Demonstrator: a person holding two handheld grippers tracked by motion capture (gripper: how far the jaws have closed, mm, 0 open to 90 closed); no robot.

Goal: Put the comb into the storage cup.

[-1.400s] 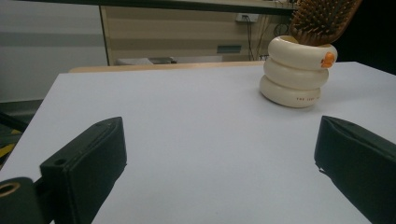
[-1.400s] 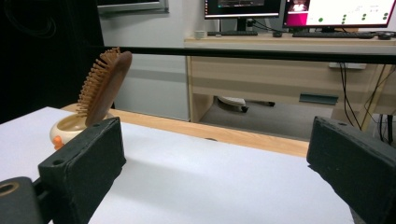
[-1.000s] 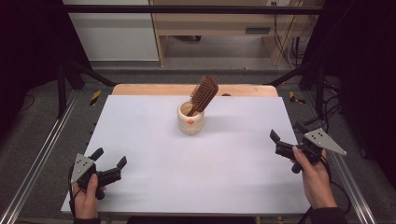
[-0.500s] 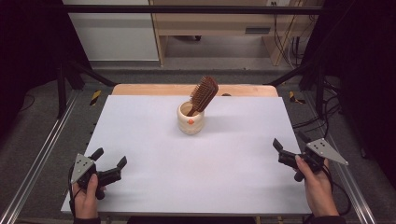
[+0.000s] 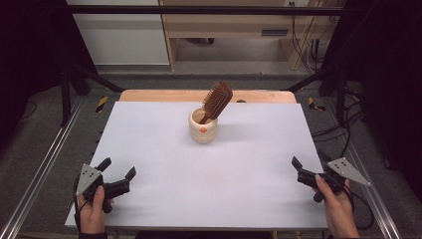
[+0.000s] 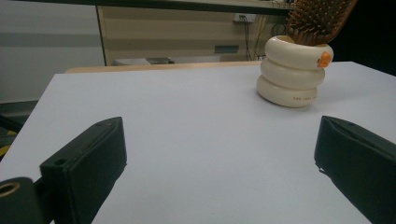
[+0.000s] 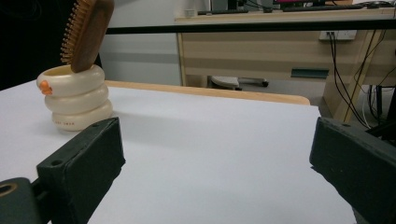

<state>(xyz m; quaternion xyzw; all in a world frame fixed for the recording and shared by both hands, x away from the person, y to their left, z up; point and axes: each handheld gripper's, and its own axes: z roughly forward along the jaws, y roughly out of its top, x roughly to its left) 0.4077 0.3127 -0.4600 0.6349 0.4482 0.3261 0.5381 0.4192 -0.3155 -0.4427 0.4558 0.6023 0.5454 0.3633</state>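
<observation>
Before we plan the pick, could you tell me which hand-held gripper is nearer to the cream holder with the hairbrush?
Left, narrowly. The left hand-held gripper sits near the table's front-left corner, the right hand-held gripper at the front-right edge; both are well short of the cream holder with the hairbrush.

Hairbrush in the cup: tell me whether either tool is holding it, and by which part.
Nothing is held. Both the left tool and right tool are open and empty; the hairbrush stands in the cup.

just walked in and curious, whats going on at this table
A person sits at a white table with a gripper in each hand. The left gripper and right gripper both rest open near the table's front corners, holding nothing. At the far middle stands a cream ringed cup with a wooden hairbrush leaning in it, bristle head up. Nothing is being touched.
</observation>
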